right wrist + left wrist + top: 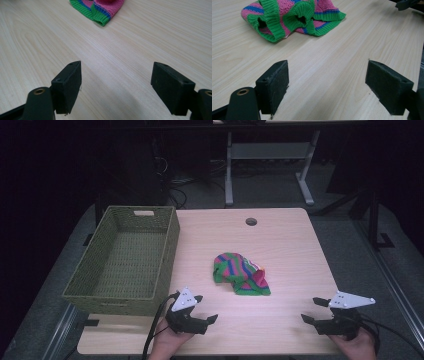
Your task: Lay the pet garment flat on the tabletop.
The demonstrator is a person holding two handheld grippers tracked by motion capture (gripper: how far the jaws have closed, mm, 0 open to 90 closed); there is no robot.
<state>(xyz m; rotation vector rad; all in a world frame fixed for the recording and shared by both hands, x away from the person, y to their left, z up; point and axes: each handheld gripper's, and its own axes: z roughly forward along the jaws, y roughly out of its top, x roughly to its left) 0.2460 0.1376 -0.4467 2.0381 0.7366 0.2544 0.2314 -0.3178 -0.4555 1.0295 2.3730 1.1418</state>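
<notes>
A crumpled knitted garment with green, pink and blue stripes lies in the middle of the wooden table. In the left gripper view the garment lies ahead of the jaws, cuffs toward me. The right gripper view catches a corner of the garment at the top. My left gripper rests near the table's front edge, left of the garment, open with bare table between its jaws. My right gripper sits at the front right, open too, holding nothing.
A green woven basket with nothing inside stands on the table's left side, close behind my left gripper. A round cable hole is at the table's far edge. Table legs and cables stand on the floor beyond.
</notes>
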